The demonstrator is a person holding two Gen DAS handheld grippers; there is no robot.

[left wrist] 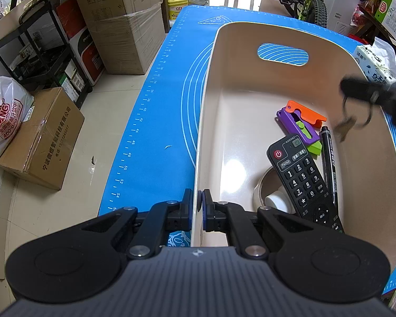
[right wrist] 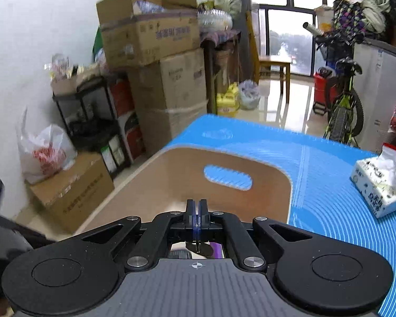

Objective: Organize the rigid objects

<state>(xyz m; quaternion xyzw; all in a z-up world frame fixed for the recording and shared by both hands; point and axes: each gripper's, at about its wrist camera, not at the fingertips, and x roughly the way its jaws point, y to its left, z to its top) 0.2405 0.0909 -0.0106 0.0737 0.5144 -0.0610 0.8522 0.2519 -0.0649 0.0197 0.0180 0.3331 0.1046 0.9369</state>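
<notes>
We see the desk under a blue mat (left wrist: 155,121) printed with ruler marks and white rings. On the mat stands a large cream bin (left wrist: 250,92) with an oval handle slot in its far wall.

Our left claw (left wrist: 199,203) is clamped on the bin's near left wall, one pad outside and one inside, with the rim running between them.

Inside the bin, toward its right side, lies a black remote control (left wrist: 301,179) with its red power button at the far end. Its near part leans over a roll of tape (left wrist: 266,192). Just right of the remote, a black marker pen (left wrist: 330,163) lies along it. Beyond these rests a folding toy knife (left wrist: 301,124) in purple, orange and green.

Over the bin's right rim the right claw (left wrist: 356,89) shows as a dark blur, and a bunch of keys (left wrist: 348,124) on a ring hangs from it above the bin's interior. From its own wrist view, that claw's pads (right wrist: 197,216) are pressed together on something thin; we cannot make out the keys there.

A tissue pack (right wrist: 377,187) sits on the mat to the right of the bin, apart from it.
</notes>
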